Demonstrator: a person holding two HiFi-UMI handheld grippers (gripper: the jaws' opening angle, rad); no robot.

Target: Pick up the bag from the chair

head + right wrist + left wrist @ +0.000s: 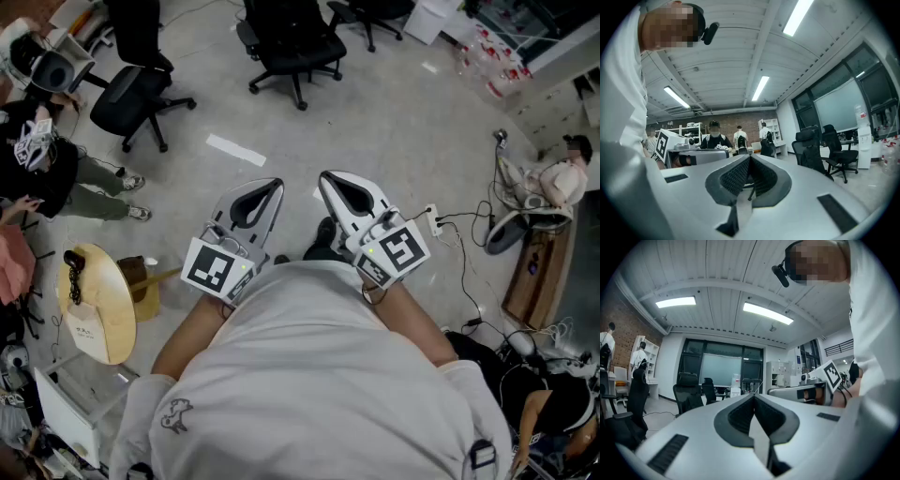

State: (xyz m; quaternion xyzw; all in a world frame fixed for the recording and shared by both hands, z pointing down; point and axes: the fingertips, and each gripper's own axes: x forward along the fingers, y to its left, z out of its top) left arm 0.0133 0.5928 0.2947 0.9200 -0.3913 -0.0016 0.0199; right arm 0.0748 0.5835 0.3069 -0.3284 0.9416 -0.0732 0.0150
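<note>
We hold both claws low in front of the chest, side by side, pointing forward over the grey floor [394, 122]. The left claw [753, 398] is closed. Its 2 jaws meet at the tips with nothing between them, and only the room shows through the gap behind. The right claw [749, 160] is closed in the same way and carries nothing.

We cannot pick out the bag. 1 black office chair [296, 47] stands well ahead of the 2 claws. A 2nd black chair [136, 98] stands well off to the left of the left claw. Both seats are dark, and whether a dark bag lies on either is too small to tell. A round wooden bench [98, 302] sits near the left claw's outer side with a small dark object [74, 272] on it, but that is no chair.

We judge the task to be at its very start, with no reach begun. The next move calls for walking to the chair that bears the bag and finding a strap or top edge. 1 claw must open before it goes down, since closed jaws cannot take hold. A soft bag may sag, so a strap looks the safer grip.
</note>
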